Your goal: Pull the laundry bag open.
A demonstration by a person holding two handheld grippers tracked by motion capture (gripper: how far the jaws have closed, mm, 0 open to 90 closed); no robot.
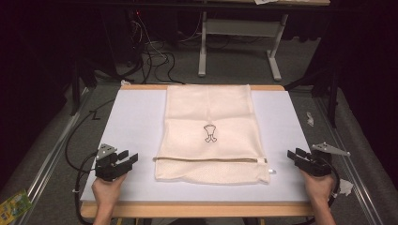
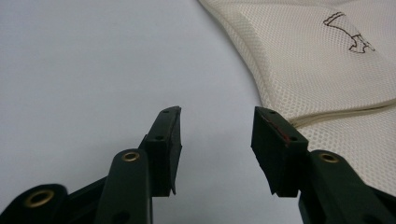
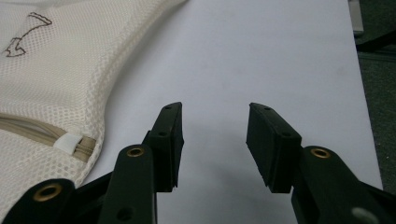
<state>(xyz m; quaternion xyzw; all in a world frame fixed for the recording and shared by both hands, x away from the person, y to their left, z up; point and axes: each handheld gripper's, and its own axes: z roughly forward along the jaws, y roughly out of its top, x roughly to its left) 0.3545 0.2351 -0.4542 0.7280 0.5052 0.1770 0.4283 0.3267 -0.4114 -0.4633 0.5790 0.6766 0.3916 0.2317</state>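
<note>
1. Right now the mesh bag lies flat in the middle of the desk, zipper running across its near end, small dark print at its centre.
2. My left hand-held gripper sits near the desk's front-left corner, well apart from the bag's left edge. Jaws stand wide, nothing between them; the left gripper view shows bare desk in the gap and the bag off to the side.
3. My right hand-held gripper is at the front-right, near the bag's zipper end but not touching. Jaws also wide and empty; the right gripper view shows the zipper pull off to the side.
4. Progress, my read: nothing started on the bag. It looks untouched, zipper seems closed along its length.
5. Left to do: close in on the near corners or the pull, grip, then whatever handling follows. All of it is ahead.
</note>
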